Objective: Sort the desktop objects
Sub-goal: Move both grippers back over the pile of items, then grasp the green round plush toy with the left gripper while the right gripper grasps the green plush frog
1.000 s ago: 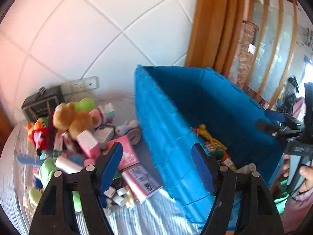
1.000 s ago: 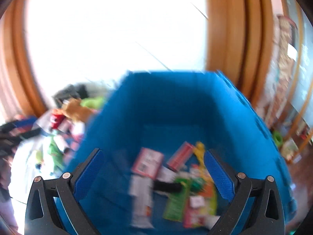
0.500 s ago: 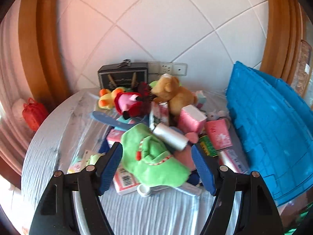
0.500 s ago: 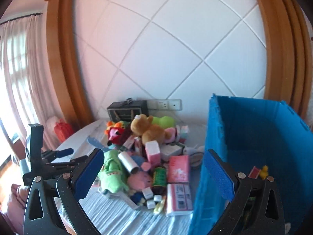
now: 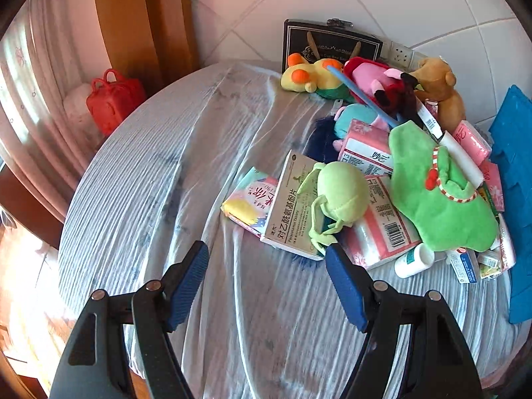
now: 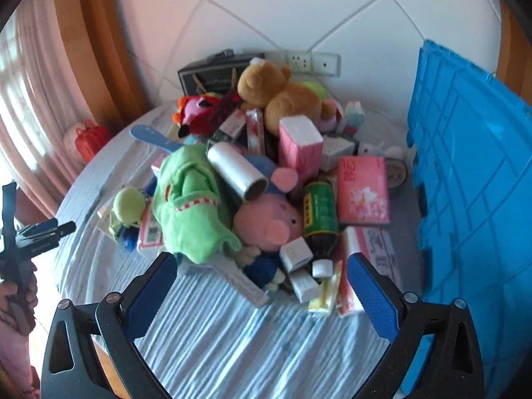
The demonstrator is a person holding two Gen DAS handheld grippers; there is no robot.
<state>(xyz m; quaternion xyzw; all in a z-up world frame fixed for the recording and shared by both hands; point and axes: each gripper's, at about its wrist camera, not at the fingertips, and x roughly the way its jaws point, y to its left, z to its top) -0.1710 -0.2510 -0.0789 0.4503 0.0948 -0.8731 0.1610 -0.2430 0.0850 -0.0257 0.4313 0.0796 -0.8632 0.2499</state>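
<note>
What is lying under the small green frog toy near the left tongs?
The frog rests on a white tablet box and a pink tissue pack. A pastel packet lies partly under the box. Whatever sits beneath those is covered.

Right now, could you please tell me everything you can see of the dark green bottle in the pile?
The bottle is dark glass or plastic with a green label edged by a yellow strip of print. It lies on its side in the pile, its white cap toward the right gripper, which is open and apart from it. The pink pig presses against its left side, a pink pack lies at its right, and small white boxes crowd its neck. The left wrist view does not show it.
</note>
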